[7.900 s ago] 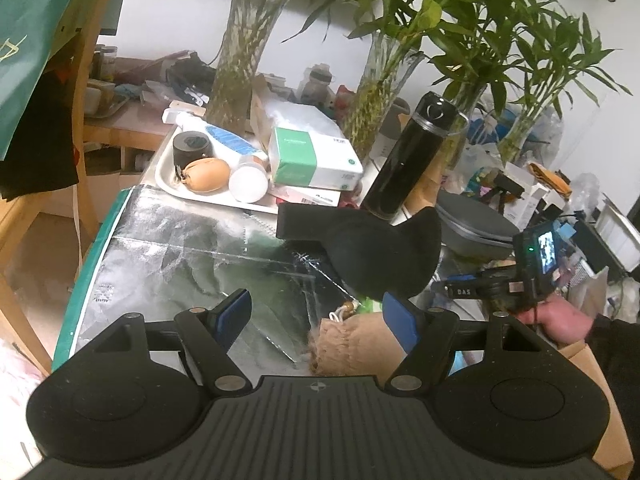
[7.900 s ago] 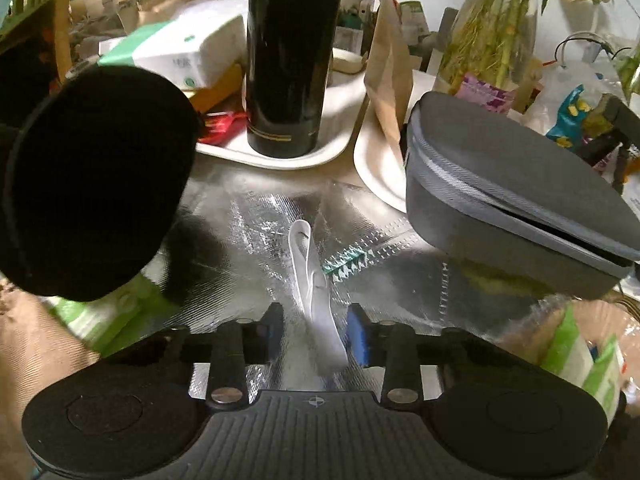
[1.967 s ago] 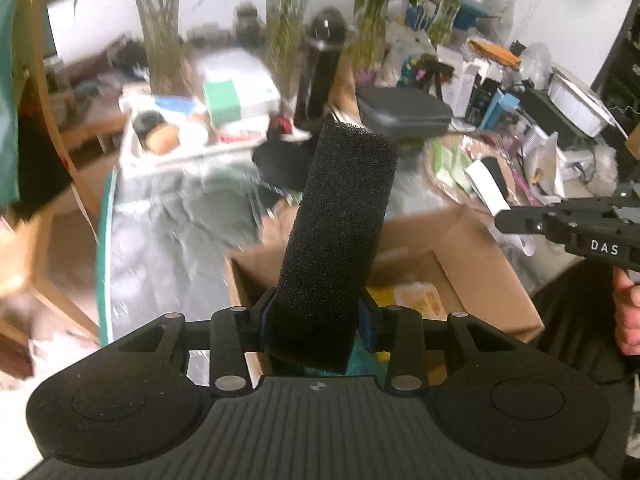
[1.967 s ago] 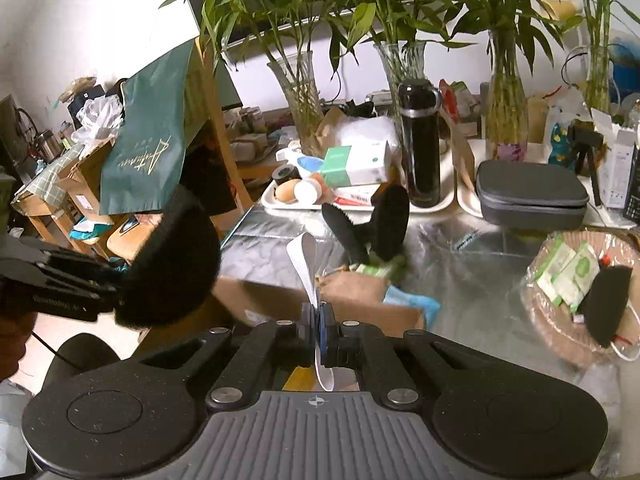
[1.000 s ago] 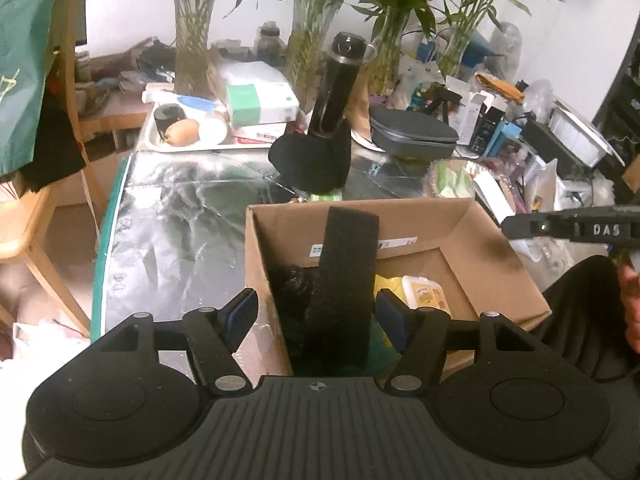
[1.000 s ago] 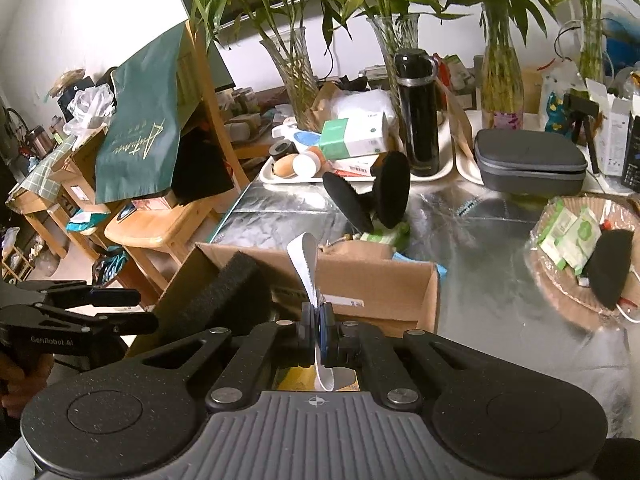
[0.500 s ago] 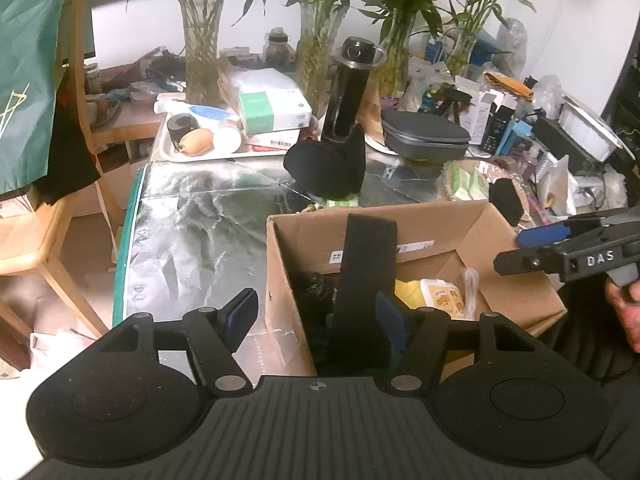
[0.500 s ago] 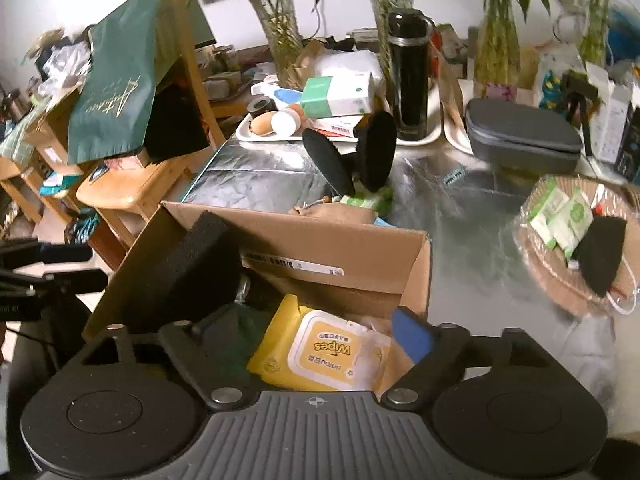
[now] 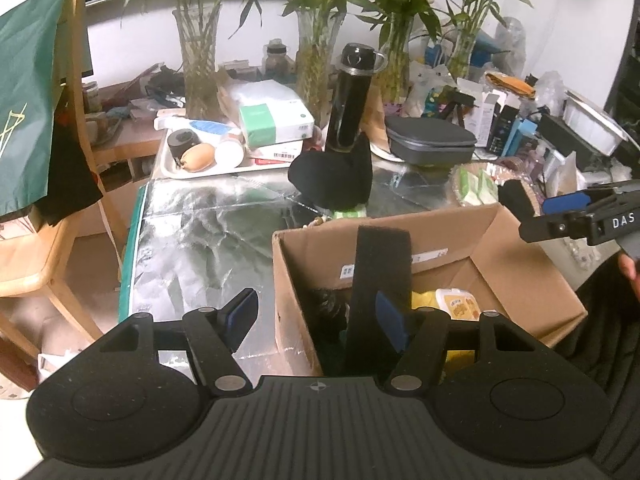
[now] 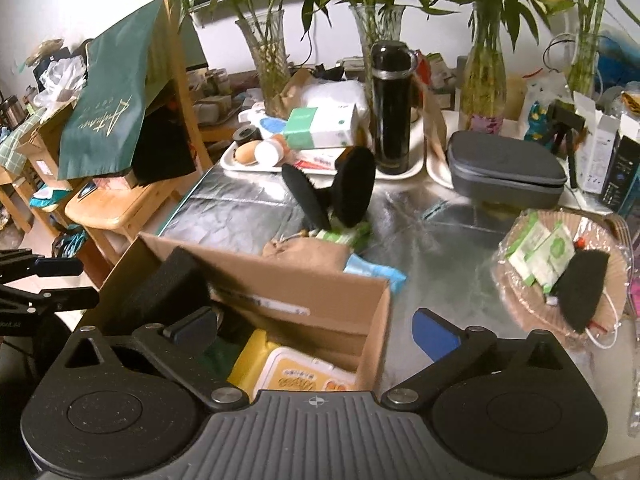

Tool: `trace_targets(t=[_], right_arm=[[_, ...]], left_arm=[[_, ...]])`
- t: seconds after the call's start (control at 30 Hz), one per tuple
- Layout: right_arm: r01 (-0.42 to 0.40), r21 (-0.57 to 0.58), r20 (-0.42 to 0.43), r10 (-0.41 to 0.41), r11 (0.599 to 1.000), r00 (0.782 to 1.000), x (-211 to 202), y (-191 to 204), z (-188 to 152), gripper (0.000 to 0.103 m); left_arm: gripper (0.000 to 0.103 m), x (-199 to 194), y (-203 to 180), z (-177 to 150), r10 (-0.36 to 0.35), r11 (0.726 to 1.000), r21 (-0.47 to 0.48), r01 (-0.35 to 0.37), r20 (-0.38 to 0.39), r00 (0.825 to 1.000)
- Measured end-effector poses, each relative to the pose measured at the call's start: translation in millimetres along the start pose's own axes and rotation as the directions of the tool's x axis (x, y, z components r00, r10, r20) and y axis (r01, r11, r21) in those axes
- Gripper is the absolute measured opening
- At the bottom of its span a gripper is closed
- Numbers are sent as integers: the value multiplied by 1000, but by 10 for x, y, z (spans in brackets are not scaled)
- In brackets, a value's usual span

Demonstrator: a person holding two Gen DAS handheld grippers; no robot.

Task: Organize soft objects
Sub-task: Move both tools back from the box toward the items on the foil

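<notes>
Both jaws wide open, empty, over cardboard box (image 9: pixel 472 236) on foil-covered table (image 9: pixel 208 232) w/ plant vases (image 10: pixel 266 60).

Foam block (image 9: pixel 383 280): black. Cardboard box (image 9: pixel 516 280): brown. Wipes pack (image 10: pixel 280 372): yellow, white label. Table (image 9: pixel 192 232): silver, crinkled foil. Tongs pads (image 9: pixel 242 314): blue. Bottle (image 10: pixel 391 108): black.

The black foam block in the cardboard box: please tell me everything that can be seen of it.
The black foam block is a long, flat slab with a coarse, porous surface and square edges. It stands nearly upright in the left end of the cardboard box, its top end rising above the rim and its lower end hidden among the things inside. The left gripper is open around it, and neither finger seems to press it.
</notes>
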State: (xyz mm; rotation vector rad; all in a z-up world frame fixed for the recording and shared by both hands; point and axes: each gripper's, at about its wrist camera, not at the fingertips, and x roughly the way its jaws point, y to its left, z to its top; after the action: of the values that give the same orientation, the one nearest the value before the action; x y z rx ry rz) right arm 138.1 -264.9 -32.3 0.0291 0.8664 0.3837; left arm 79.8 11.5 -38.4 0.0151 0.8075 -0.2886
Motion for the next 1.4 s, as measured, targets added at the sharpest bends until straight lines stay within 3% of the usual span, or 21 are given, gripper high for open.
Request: trace_targets(t=[0.4,0.6,0.93,1.13,1.4], right_arm=[[40,-59,99,-34,997,994,131,-119,275,103],[74,-85,114,-64,994,991,280,-180,396,103],[53,-26,106,-50,998,993,563,-485,422,103],[52,53,103,-57,997,993,737,-689,443,103],[57,92,68,-63,994,996,965,-821,532,103]], left_arm=[[64,223,130,195,-14,999,-32,15,27,1000],[64,291,143,392,-11,999,-33,14,75,997],[64,504,233,525,23,1000,-8,-22,110,994],[64,631,339,540,-5,1000,-10,6,130,991],[64,852,498,594,19,998,-57,-11,140,990]])
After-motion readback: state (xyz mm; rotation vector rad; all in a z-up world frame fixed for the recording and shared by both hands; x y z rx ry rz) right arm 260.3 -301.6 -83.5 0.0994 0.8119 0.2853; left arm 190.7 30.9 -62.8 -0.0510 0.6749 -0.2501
